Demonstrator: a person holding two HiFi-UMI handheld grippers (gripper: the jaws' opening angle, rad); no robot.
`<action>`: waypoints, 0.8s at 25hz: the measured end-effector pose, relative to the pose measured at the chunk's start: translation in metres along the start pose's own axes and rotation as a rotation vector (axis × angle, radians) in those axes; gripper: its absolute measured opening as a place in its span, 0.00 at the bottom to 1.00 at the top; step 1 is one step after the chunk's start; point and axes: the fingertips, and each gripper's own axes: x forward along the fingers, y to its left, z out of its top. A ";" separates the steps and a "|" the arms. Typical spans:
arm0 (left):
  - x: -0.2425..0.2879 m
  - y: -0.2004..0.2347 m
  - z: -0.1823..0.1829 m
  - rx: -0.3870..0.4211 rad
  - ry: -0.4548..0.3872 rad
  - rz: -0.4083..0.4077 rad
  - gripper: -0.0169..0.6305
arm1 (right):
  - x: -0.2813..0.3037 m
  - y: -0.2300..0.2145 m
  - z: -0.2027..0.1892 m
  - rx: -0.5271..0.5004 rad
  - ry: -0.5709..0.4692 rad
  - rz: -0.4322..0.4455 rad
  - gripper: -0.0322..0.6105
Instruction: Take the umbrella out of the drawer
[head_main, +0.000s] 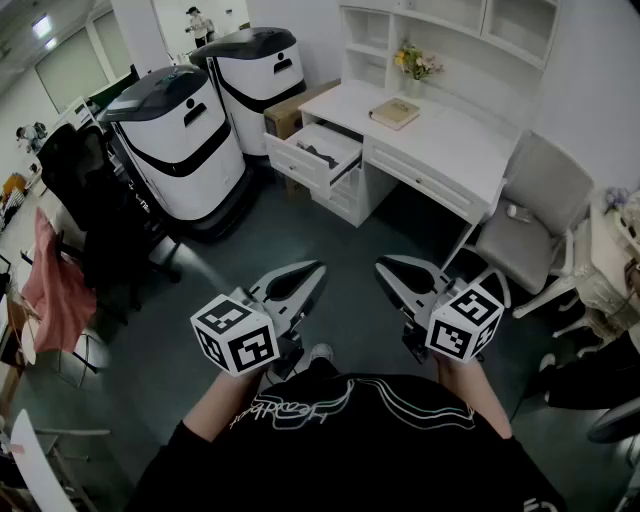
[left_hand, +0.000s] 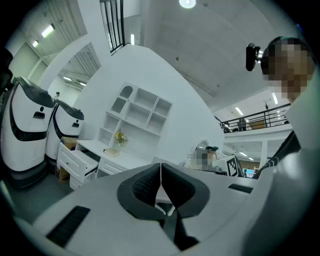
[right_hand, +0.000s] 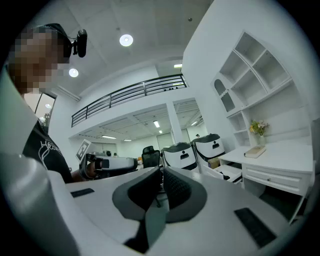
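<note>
The white desk (head_main: 440, 140) stands ahead of me with its left drawer (head_main: 312, 152) pulled open. A dark folded umbrella (head_main: 320, 155) lies inside it. Both grippers are held level in front of my chest, well short of the desk. My left gripper (head_main: 316, 269) is shut with nothing in it, and my right gripper (head_main: 383, 268) is shut and empty too. In the left gripper view the jaws (left_hand: 160, 175) meet, and the open drawer (left_hand: 76, 161) shows far off at the left. The right gripper view shows closed jaws (right_hand: 161, 179) and the drawer (right_hand: 229, 173) beyond them.
Two white-and-black robot units (head_main: 185, 140) (head_main: 262, 68) stand left of the desk beside a cardboard box (head_main: 290, 115). A grey chair (head_main: 530, 225) sits at the desk's right end. A book (head_main: 394, 113) and flowers (head_main: 415, 62) rest on the desk. A black chair (head_main: 95, 205) with clothes stands at left.
</note>
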 end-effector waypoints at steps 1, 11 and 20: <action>-0.001 0.000 0.001 0.006 0.000 0.002 0.06 | -0.001 0.001 0.001 0.000 -0.002 0.000 0.13; -0.002 0.017 0.001 0.047 0.012 0.022 0.06 | 0.021 -0.013 -0.003 -0.017 0.026 -0.011 0.13; 0.031 0.114 -0.004 -0.005 0.030 0.058 0.06 | 0.096 -0.071 -0.023 -0.004 0.049 -0.013 0.14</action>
